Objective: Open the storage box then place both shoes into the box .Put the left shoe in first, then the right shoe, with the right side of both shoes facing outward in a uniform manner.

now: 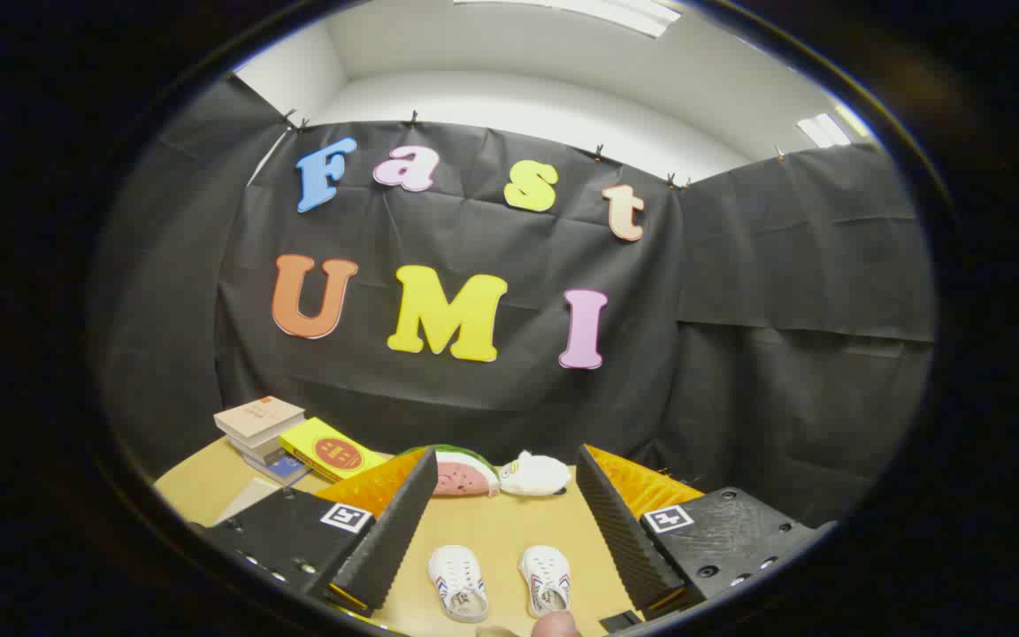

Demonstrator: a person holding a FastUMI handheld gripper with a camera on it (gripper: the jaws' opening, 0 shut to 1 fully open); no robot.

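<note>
Two small white shoes lie side by side on the wooden table, toes pointing away from me: one shoe on the left and the other shoe on the right. Both lie low between my gripper's fingers. My gripper is open, its ribbed black fingers spread wide and raised above the table, with nothing held. A fingertip of a person pokes in just below the right-hand shoe.
At the table's far edge lie a watermelon-slice toy and a small white plush. A stack of books and a yellow book sit at the far left. Black cloth walls close the booth behind.
</note>
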